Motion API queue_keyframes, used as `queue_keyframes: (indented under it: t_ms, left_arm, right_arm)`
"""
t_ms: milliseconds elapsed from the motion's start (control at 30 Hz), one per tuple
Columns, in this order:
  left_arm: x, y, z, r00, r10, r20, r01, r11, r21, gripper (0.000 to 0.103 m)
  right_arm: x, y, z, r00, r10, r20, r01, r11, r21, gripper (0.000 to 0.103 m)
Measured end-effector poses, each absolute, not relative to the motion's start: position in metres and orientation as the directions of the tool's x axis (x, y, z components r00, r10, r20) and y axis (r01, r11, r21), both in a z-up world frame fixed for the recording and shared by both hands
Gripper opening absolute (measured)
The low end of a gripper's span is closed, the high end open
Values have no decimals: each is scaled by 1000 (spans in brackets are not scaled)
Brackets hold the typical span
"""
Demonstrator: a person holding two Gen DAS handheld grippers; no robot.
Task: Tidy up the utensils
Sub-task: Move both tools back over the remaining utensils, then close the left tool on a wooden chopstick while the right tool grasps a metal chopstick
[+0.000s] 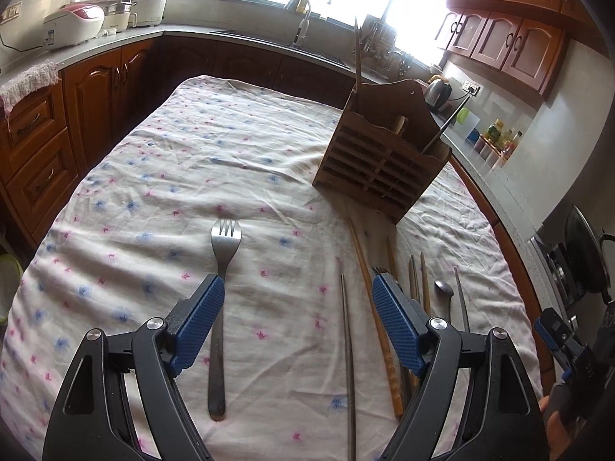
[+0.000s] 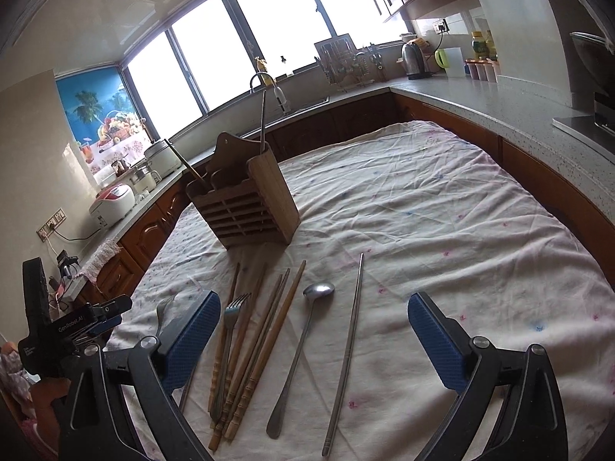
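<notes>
A wooden utensil holder (image 1: 378, 165) stands on the cloth-covered table (image 1: 200, 161), with a few sticks in it; it also shows in the right wrist view (image 2: 250, 207). My left gripper (image 1: 298, 296) is open and empty above the table. A steel fork (image 1: 221, 303) lies under its left finger, a metal chopstick (image 1: 348, 361) and a wooden chopstick (image 1: 374, 319) between its fingers. My right gripper (image 2: 313, 309) is open and empty over a fork (image 2: 228, 342), several wooden chopsticks (image 2: 265, 338), a spoon (image 2: 303, 345) and a metal chopstick (image 2: 348, 349).
Kitchen counters (image 2: 480, 92) and wooden cabinets (image 1: 92, 92) surround the table. A sink faucet (image 2: 265, 84), a kettle (image 2: 413, 57) and rice cookers (image 1: 73, 23) stand on the counters. My other gripper (image 2: 77, 326) shows at the left edge of the right wrist view.
</notes>
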State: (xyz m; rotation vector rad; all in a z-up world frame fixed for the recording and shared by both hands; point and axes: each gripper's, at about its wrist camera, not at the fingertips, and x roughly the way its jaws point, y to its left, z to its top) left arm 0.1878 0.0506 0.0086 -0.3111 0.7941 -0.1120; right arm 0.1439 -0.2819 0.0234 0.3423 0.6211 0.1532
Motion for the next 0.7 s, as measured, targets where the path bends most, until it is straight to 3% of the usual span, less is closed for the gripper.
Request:
queue_keyframes:
  t_ms: [700]
  left_arm:
    - [228,25,-2,622,-238,-746,16,956,-292,81]
  right_arm:
    - [176,-280,9,764,211,-609,-14,950,311,98]
